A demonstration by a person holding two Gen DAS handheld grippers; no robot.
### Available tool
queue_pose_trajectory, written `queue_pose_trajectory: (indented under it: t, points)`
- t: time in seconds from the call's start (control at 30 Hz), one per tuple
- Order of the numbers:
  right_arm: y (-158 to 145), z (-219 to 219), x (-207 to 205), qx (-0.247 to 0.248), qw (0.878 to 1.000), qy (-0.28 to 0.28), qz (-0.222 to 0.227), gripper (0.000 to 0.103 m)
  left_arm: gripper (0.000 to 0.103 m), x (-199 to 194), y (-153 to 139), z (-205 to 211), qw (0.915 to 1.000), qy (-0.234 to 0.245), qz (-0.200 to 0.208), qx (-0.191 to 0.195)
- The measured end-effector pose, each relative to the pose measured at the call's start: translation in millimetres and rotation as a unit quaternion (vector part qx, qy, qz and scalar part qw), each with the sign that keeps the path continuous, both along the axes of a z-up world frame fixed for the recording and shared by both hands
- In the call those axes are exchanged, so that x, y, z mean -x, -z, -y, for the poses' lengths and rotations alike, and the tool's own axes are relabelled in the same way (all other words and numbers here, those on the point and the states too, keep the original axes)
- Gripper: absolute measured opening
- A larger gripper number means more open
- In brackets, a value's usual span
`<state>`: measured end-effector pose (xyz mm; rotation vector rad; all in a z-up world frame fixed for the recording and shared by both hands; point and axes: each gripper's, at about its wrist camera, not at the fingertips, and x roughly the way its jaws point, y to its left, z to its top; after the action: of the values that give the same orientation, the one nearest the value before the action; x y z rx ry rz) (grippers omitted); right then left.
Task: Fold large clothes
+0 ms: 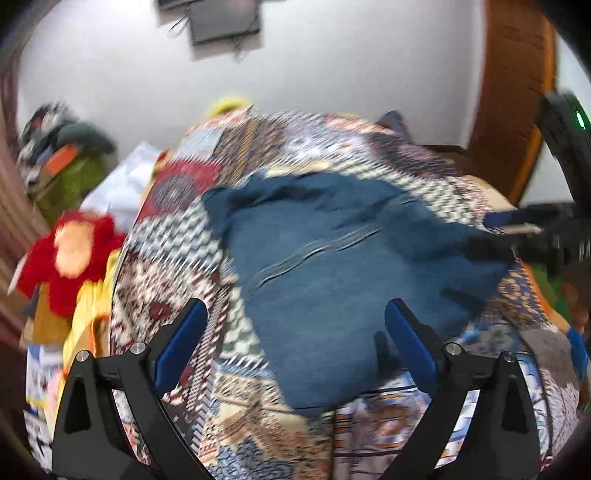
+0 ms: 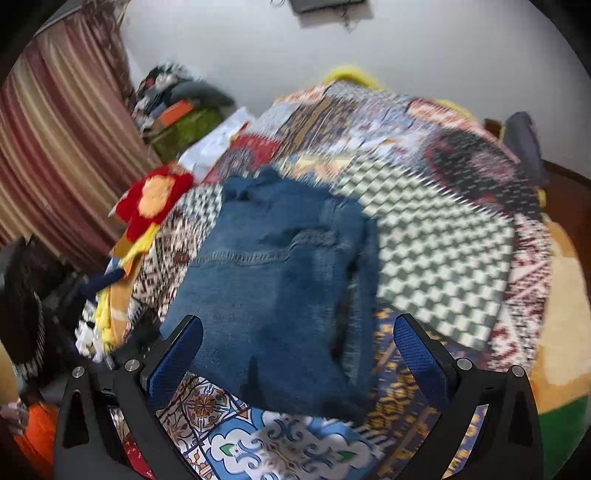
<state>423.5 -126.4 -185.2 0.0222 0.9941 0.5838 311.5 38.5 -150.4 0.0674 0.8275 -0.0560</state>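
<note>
In the left wrist view the left gripper (image 1: 295,332) stood with its jaws spread wide and nothing between them; its blue pads (image 1: 181,343) framed the near part of the folded blue jeans (image 1: 332,258), which lay on the patchwork bedspread (image 1: 177,236), just ahead of and between the fingers; whether the pads touched the cloth could not be told, as the whole frame was smeared by motion; a seam ran aslant across the denim; at the right edge the right gripper (image 1: 517,236) reached in over the far right side of the jeans, but only part of it showed, dark and blurred, so its jaws could not be read from here; a red and orange plush toy (image 1: 74,251) lay off the left edge of the bedspread, its outline soft; the pile of things behind it was too blurred to name; a dark screen (image 1: 221,18) on the white wall was cut off at the top.

In the right wrist view the right gripper (image 2: 299,343) was likewise wide open and empty; the jeans (image 2: 273,288) lay between and beyond its pads (image 2: 421,358), the near edge low between the fingers, a pocket seam visible at the middle; the bedspread (image 2: 443,240) stretched away to the right; the plush toy (image 2: 155,199) sat at the jeans' far left corner, beside the striped curtain (image 2: 62,155); the lower left corner was dark and unclear.
</note>
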Motion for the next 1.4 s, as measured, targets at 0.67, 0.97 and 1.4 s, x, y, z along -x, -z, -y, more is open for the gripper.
queue_pose_trajectory:
  t: [0.67, 0.97, 1.4]
  points:
    - [47.7, 71.8, 0.2, 0.009, 0.995, 0.063, -0.072, 0.103, 0.098, 14.1, 34.8, -36.0, 0.9969, -0.048, -0.059, 0.019]
    - [8.0, 29.3, -31.3, 0.028, 1.000, 0.006, -0.011, 0.103, 0.098, -32.0, 22.2, -56.4, 0.9963, -0.064, -0.042, 0.038]
    - [61.1, -22.1, -141.1, 0.036, 0.993, -0.048, -0.097, 0.103, 0.099, -180.2, 60.0, -81.7, 0.9925, -0.079, -0.086, 0.036]
